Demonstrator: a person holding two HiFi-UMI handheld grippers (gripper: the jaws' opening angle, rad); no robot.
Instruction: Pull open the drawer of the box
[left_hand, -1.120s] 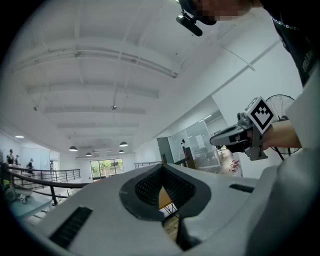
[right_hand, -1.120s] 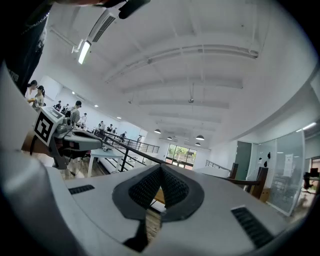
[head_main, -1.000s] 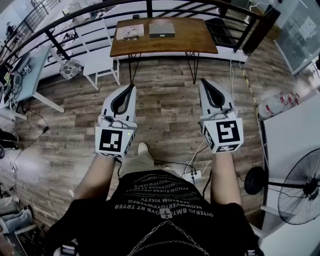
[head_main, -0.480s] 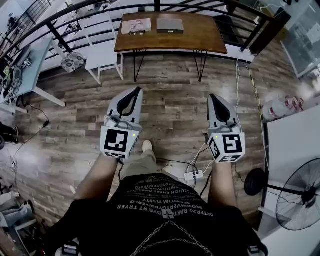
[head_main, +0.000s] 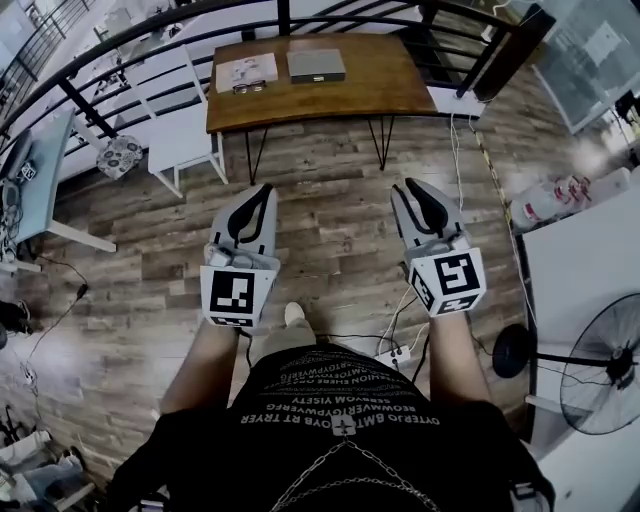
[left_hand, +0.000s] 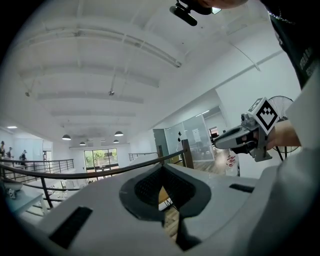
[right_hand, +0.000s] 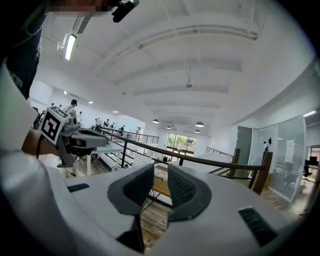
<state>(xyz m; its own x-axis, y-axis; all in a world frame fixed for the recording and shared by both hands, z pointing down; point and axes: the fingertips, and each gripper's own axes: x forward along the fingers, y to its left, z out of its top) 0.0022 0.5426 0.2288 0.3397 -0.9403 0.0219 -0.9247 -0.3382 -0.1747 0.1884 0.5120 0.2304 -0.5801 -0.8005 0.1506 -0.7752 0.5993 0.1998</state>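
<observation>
Holding two grippers out in front of you, one per hand, you're standing on a plank floor (head_main: 330, 240). Your left gripper (head_main: 265, 188) has its two jaws pinched together at the tips, nothing in them. Your right gripper (head_main: 413, 186) has just been opening its jaws. They now sit partway apart, and only floor and table show through the gap, so it's carrying nothing either. One white power strip (head_main: 393, 355) lies on the floor close to you on the right, and one standing fan (head_main: 600, 365) is further off on that side.

Further out is one wooden table (head_main: 330, 100), well apart from both grippers. Two things sit on it: the flat grey box (head_main: 316, 65), too far off to make out its drawer, and one booklet (head_main: 245, 70) just left of it. One white chair (head_main: 185, 140) stands at the table's left end, and one dark railing (head_main: 150, 35) curves behind it all.
</observation>
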